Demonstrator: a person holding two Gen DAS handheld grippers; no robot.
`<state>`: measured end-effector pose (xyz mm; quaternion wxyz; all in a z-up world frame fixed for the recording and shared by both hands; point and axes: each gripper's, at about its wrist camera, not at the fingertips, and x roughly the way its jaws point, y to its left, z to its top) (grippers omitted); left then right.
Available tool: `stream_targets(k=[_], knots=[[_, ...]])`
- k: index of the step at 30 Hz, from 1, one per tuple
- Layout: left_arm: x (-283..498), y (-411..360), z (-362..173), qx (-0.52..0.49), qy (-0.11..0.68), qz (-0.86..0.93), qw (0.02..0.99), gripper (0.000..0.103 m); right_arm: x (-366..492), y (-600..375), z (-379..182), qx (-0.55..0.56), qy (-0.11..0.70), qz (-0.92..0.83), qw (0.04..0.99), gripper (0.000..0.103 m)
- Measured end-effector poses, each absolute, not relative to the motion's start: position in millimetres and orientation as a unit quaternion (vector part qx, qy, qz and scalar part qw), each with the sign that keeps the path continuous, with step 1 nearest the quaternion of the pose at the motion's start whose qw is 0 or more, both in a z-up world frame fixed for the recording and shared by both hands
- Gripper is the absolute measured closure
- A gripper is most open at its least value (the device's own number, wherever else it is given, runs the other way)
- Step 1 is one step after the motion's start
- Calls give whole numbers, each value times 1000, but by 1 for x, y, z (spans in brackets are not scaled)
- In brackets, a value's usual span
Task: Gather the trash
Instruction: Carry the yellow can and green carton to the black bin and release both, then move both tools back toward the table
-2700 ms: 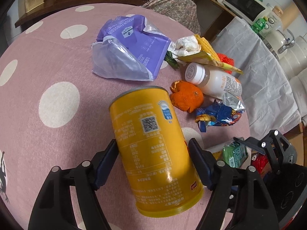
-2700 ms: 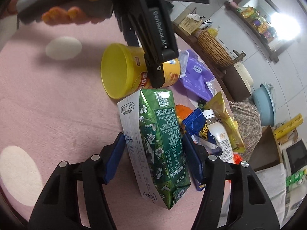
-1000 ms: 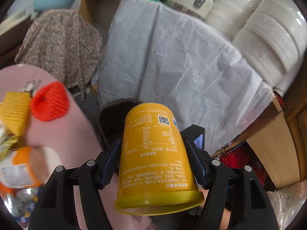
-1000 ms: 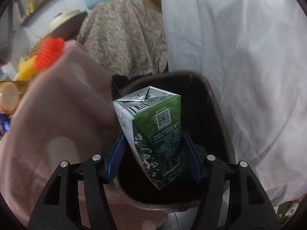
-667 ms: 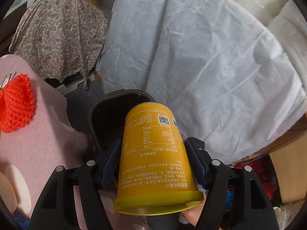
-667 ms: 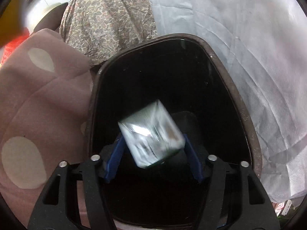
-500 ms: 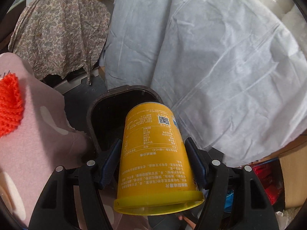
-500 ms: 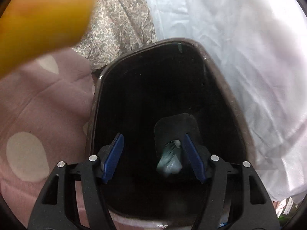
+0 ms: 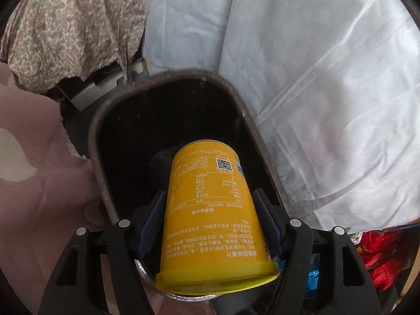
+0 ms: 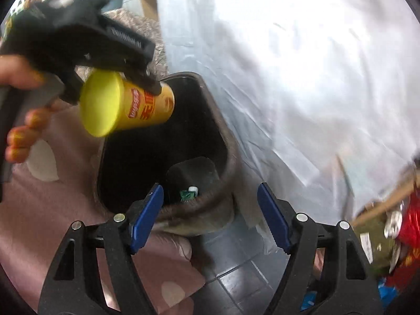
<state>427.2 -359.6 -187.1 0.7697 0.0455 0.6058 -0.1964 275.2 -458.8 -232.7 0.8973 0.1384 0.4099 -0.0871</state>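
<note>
The left gripper clamps a tall yellow cardboard snack canister with a yellow plastic lid, low in the centre of the left wrist view, its far end tilted down over the mouth of the dark oval plastic trash bin. In the right wrist view the right gripper, at the bottom centre, has just been opening its jaws and nothing sits between its blue pads. The green drink carton lies at the bin's bottom, while a pink white-spotted tablecloth fills the left and a white sheet the right.
</note>
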Motion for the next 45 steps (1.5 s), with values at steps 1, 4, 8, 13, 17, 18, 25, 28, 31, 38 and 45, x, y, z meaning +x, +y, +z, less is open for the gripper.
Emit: stream_targets(k=[1, 4, 8, 13, 17, 18, 25, 28, 31, 38, 45], knots=[[426, -362, -192, 53, 608, -193, 768, 36, 270, -461, -233, 142, 409, -90, 897, 28], [426, -366, -203, 70, 618, -187, 760, 36, 257, -464, -232, 149, 403, -101, 897, 23], [426, -368, -212, 80, 637, -184, 744, 32, 248, -466, -231, 149, 399, -118, 897, 19], [415, -371, -192, 87, 605, -205, 765, 16, 234, -463, -228, 145, 398, -118, 898, 19], [401, -364, -164, 83, 583, -234, 774, 16, 225, -460, -215, 143, 385, -110, 905, 19], [396, -361, -154, 80, 573, -242, 779, 16, 222, -457, -213, 141, 382, -106, 907, 19], [325, -308, -68, 75, 485, -328, 807, 9, 212, -437, -190, 138, 364, -70, 918, 19], [294, -273, -45, 65, 456, -347, 817, 7, 211, -421, -179, 128, 355, -51, 925, 19], [273, -233, -33, 55, 434, -346, 830, 6, 209, -402, -166, 115, 347, -33, 930, 19], [233, -148, -22, 45, 387, -300, 871, 6, 202, -358, -135, 87, 326, 12, 941, 19], [205, -70, -19, 65, 336, -228, 912, 6, 193, -314, -107, 58, 310, 54, 948, 17]])
